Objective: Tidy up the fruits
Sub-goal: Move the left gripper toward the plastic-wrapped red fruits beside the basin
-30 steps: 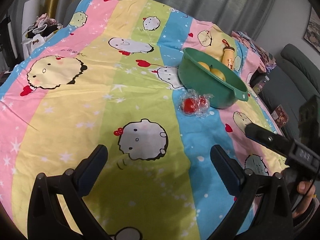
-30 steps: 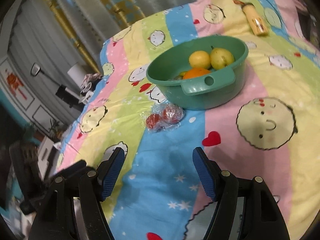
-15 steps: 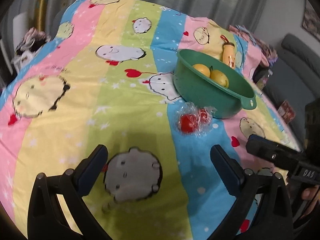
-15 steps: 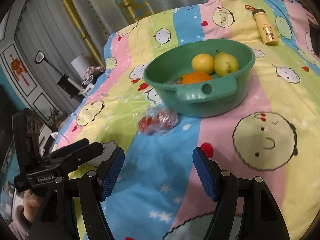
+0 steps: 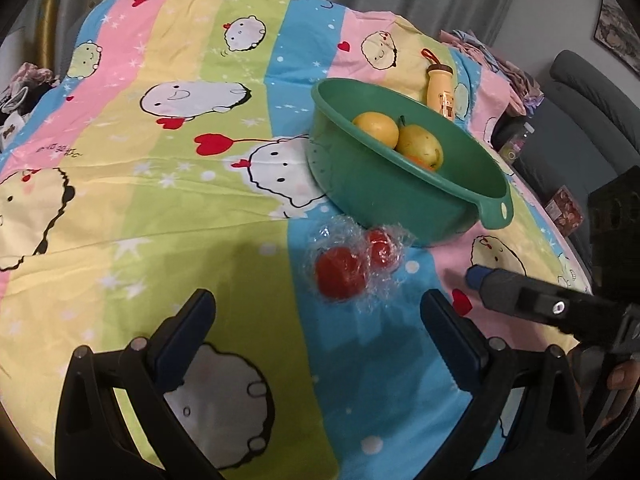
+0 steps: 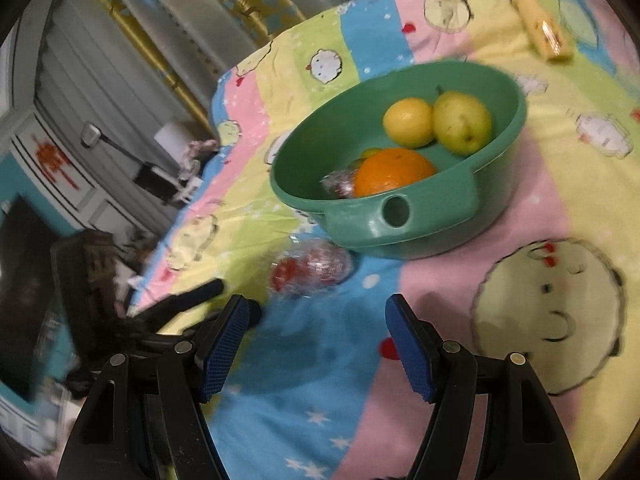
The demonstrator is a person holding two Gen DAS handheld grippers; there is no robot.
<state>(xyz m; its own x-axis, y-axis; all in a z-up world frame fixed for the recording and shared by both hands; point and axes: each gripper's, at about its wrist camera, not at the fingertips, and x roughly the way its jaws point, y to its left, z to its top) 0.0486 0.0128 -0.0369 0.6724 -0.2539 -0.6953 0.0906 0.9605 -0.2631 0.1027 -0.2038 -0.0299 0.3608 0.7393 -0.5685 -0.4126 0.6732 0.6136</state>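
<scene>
A green plastic basin (image 5: 420,196) (image 6: 432,220) stands on the striped cartoon bedsheet. Inside it lie a lemon (image 6: 408,122), a pear (image 6: 462,122), an orange (image 6: 394,172) and a small wrapped fruit (image 6: 340,184). Two red fruits in clear wrap (image 5: 350,264) (image 6: 310,270) lie on the sheet just in front of the basin. My left gripper (image 5: 318,326) is open, a short way before the wrapped red fruits, with nothing between its fingers. My right gripper (image 6: 316,332) is open too, close to the same bundle from the other side. Its finger (image 5: 520,294) shows at the right of the left wrist view.
A yellow bottle (image 5: 440,92) (image 6: 540,36) with an orange strap lies on the sheet behind the basin. A grey sofa (image 5: 592,100) stands past the bed's right edge. Curtains (image 6: 200,20) and clutter on a stand (image 6: 176,172) are beyond the far side.
Both grippers have moved closer to the wrapped red fruits and the basin, which now look larger. The right gripper's finger reaches further into the left wrist view. Both stay open.
</scene>
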